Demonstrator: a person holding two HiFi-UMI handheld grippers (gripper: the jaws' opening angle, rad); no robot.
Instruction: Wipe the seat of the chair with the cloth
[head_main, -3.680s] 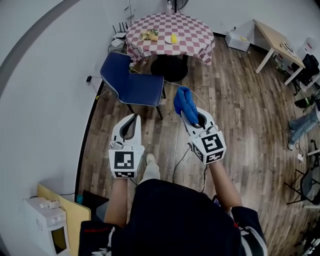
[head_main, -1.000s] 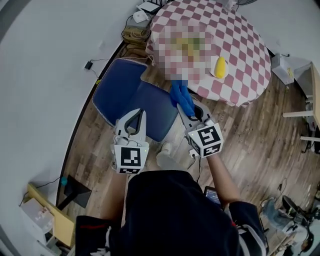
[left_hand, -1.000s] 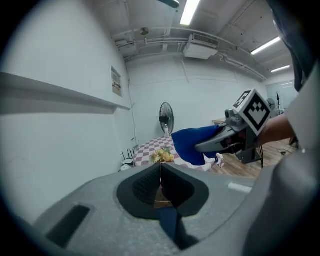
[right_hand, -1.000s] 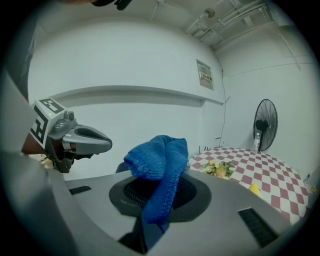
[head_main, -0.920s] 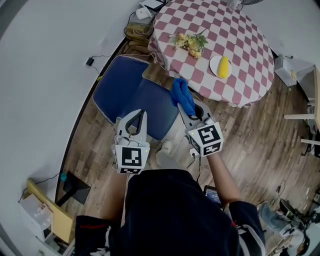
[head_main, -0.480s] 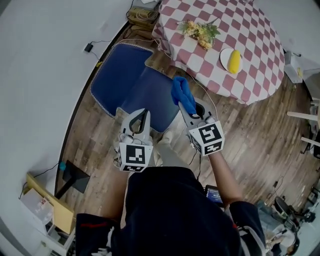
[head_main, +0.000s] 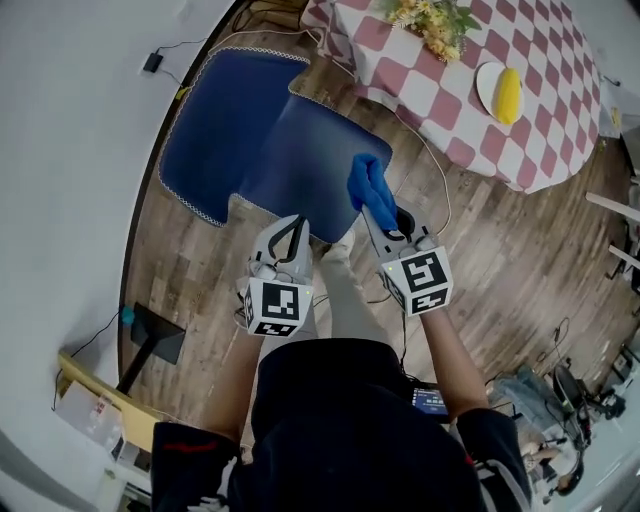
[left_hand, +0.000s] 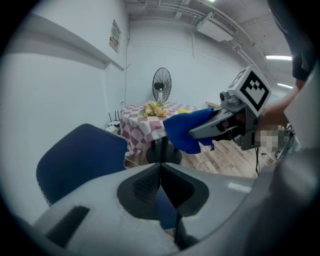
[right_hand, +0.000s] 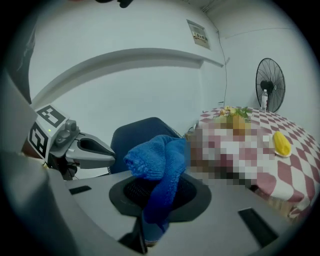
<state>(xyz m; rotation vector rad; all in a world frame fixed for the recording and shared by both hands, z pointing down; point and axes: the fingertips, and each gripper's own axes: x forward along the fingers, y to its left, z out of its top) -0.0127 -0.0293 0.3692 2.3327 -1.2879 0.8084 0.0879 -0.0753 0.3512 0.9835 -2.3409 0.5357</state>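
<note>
Two claws, head view: left claw (head_main: 297, 221) is pinched together with nothing in it. The right claw (head_main: 376, 211) is clamped on the blue cloth (head_main: 366, 185), which hangs above the near corner of the chair (head_main: 290, 150) seat.
Left gripper view: jaws meet in a line, empty. Most of the chair sits behind the claw body.
Right gripper view: the cloth wad covers the jaw tips. Only the backrest (right_hand: 145, 131) shows, no seat.
Wipe tip: I'd flatten the wad on the seat, press lightly, then sweep edge to edge.
Hard to tell: whether the cloth touches the seat yet.
</note>
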